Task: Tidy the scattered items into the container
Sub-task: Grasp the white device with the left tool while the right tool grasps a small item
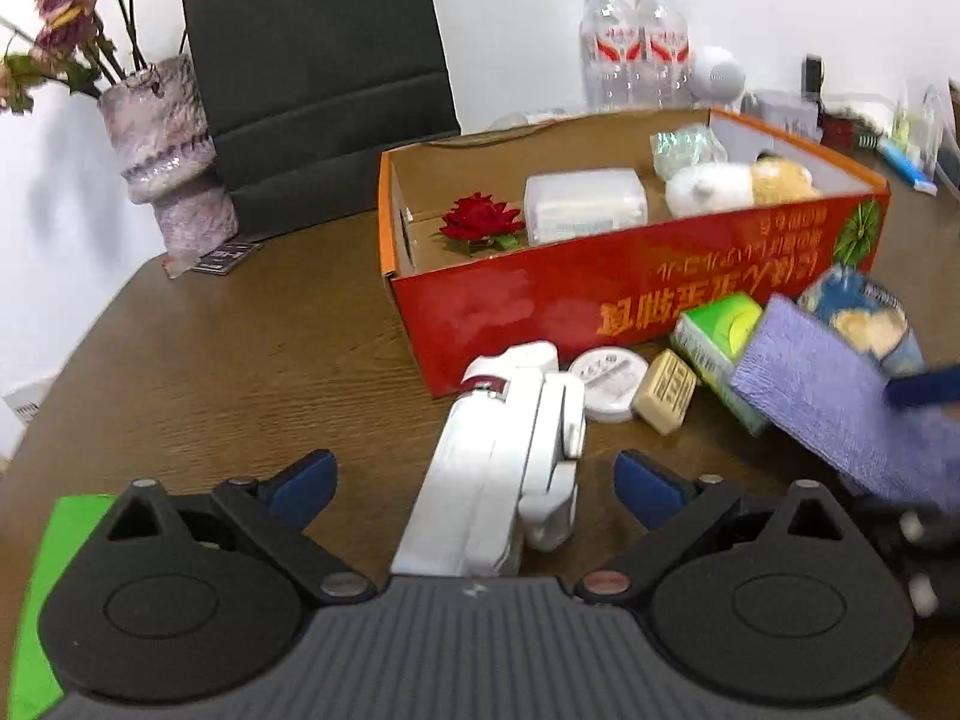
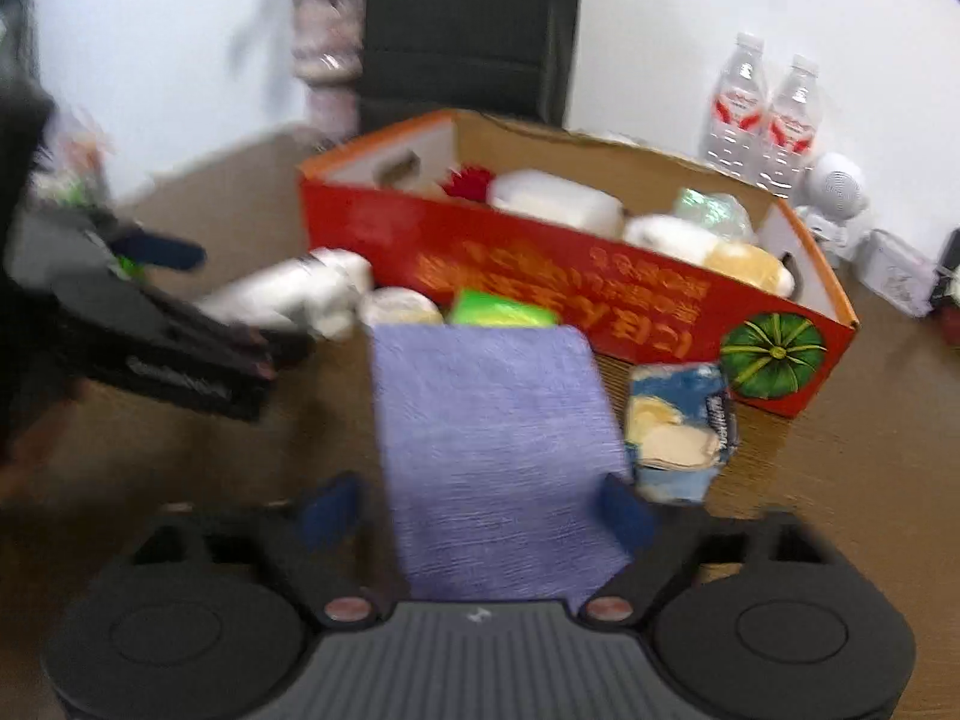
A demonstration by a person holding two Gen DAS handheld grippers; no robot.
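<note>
A red cardboard box [image 1: 540, 300] [image 2: 600, 294] stands on the brown table, holding a red flower [image 1: 480, 222], a white pack and soft toys. My left gripper [image 1: 474, 486] is open, its fingers on either side of a white folded device [image 1: 510, 456]. My right gripper [image 2: 480, 507] has its jaws against the sides of a purple block [image 2: 498, 444], which also shows in the left wrist view [image 1: 840, 402]. In front of the box lie a white round lid [image 1: 609, 381], a beige soap bar [image 1: 663, 390], a green carton [image 1: 717, 342] and a blue snack bag [image 2: 678, 426].
A black chair [image 1: 318, 72] stands behind the table. A vase of dried flowers [image 1: 168, 162] is at the back left. Two water bottles [image 1: 636, 42] and a white speaker [image 2: 834, 192] stand behind the box. Small clutter lies at the far right.
</note>
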